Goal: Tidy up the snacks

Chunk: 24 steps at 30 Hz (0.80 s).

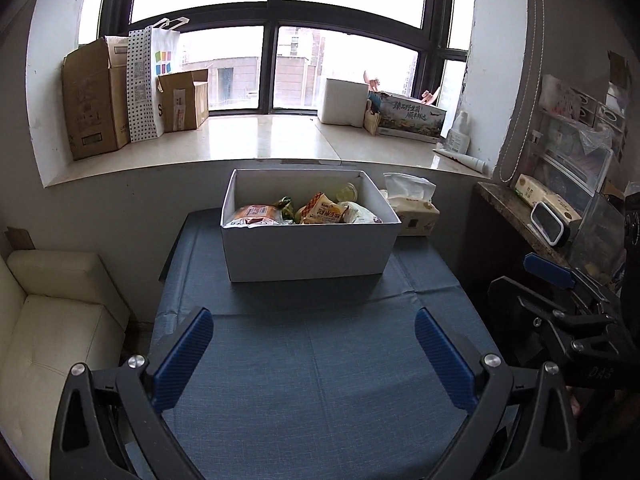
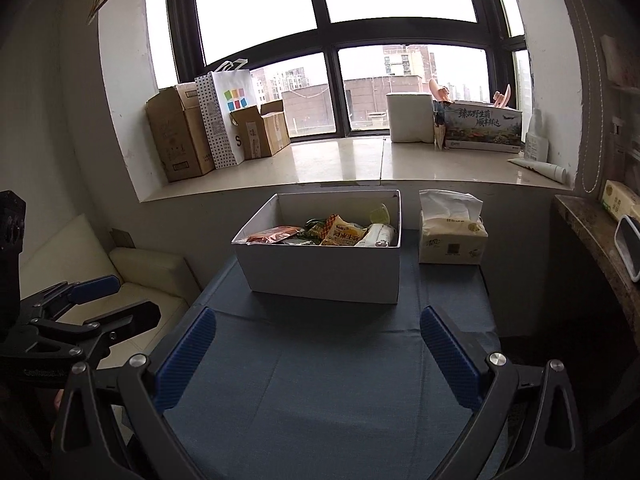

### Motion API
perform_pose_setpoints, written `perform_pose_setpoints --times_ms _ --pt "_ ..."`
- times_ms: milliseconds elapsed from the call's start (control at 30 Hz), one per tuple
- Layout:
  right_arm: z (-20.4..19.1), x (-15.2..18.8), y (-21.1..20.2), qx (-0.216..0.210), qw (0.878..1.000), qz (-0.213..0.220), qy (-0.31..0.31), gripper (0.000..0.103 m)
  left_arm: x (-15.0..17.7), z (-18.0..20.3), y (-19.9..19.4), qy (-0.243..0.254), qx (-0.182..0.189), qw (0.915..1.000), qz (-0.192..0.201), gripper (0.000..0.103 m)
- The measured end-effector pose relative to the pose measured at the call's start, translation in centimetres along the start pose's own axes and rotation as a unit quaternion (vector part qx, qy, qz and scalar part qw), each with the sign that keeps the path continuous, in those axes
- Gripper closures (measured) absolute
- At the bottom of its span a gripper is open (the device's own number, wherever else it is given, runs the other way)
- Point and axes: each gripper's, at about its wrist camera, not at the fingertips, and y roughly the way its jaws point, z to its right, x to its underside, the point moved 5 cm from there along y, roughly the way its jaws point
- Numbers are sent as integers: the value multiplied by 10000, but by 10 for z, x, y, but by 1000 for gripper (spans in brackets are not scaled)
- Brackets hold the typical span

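A white box (image 1: 308, 254) stands at the far end of a blue-clothed table (image 1: 320, 368). It holds several snack packets (image 1: 320, 210), among them an orange one and a yellow one. The box (image 2: 326, 270) and its snacks (image 2: 340, 234) also show in the right wrist view. My left gripper (image 1: 314, 322) is open and empty, held above the near part of the table, short of the box. My right gripper (image 2: 318, 320) is open and empty, likewise short of the box. Each gripper shows at the edge of the other's view: the right one (image 1: 538, 280), the left one (image 2: 108, 298).
A tissue pack (image 2: 452, 240) sits on the table right of the box. A cream sofa (image 1: 52, 320) stands to the left. A dark side shelf (image 1: 532, 220) with clutter is on the right. The windowsill (image 1: 260, 140) behind holds cardboard boxes, a paper bag and cartons.
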Motion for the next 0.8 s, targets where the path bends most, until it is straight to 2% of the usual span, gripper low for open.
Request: perform_pose_setpoints --times_ms 800 --pt "-3 3 2 -99 9999 -93 -17 0 4 -2 10 -11 82 9998 -163 0"
